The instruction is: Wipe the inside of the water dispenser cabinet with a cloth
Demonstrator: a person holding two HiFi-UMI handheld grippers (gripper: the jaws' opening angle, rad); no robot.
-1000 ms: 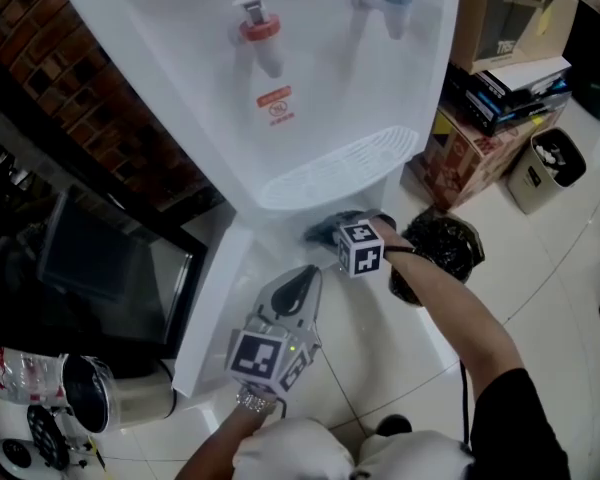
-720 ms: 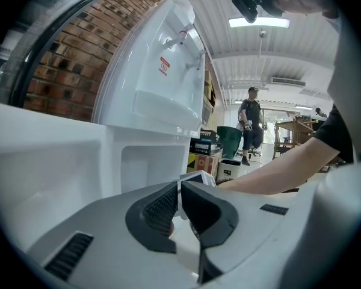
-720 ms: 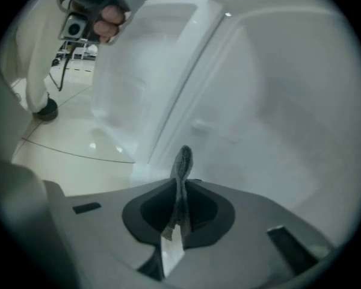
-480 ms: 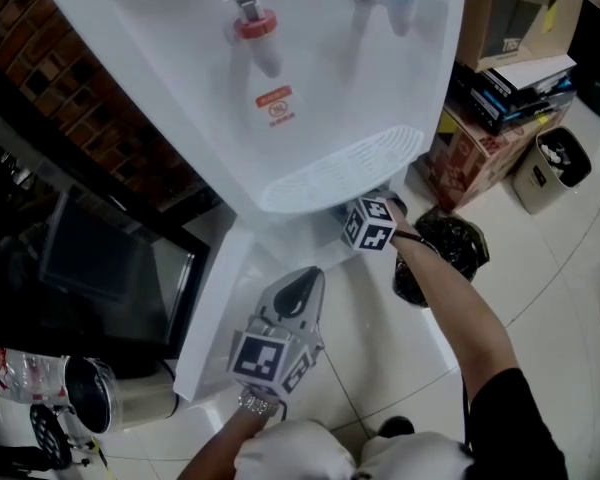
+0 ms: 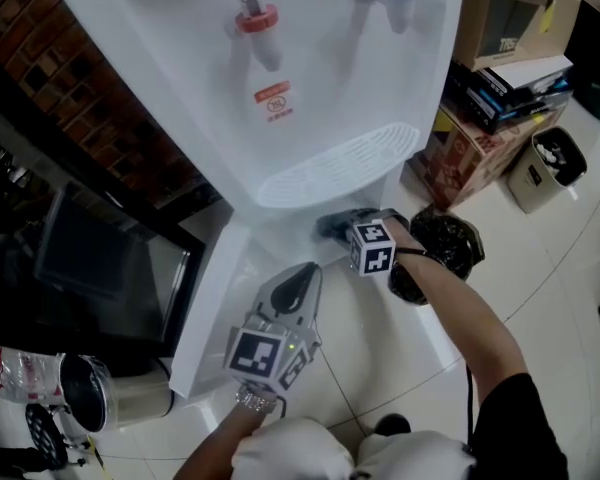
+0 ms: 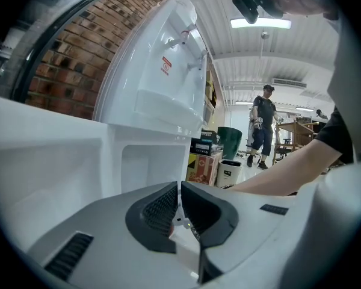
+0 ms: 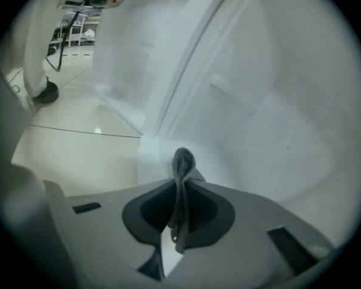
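The white water dispenser [image 5: 310, 78] stands tall with its cabinet door [image 5: 212, 303] swung open at the lower left. My right gripper [image 5: 330, 226] reaches under the drip tray [image 5: 340, 164] into the cabinet opening, shut on a grey cloth [image 7: 182, 179] whose folded end sticks up between the jaws. In the right gripper view the cloth is close to the white inner cabinet wall [image 7: 259, 101]; contact cannot be told. My left gripper [image 5: 298, 286] hangs in front of the open door, jaws together with nothing between them; its view shows the cabinet opening [image 6: 147, 167] ahead.
A black bag [image 5: 442, 248] lies on the floor right of the dispenser, with cardboard boxes [image 5: 480, 138] and a small bin [image 5: 548, 168] beyond. A dark cabinet [image 5: 110, 268] and a steel pot [image 5: 105, 393] stand at the left. A person [image 6: 265, 125] walks far behind.
My right gripper slid back toward the left and down after going deeper to the right under the tray half a second ago. The left gripper has stayed put.
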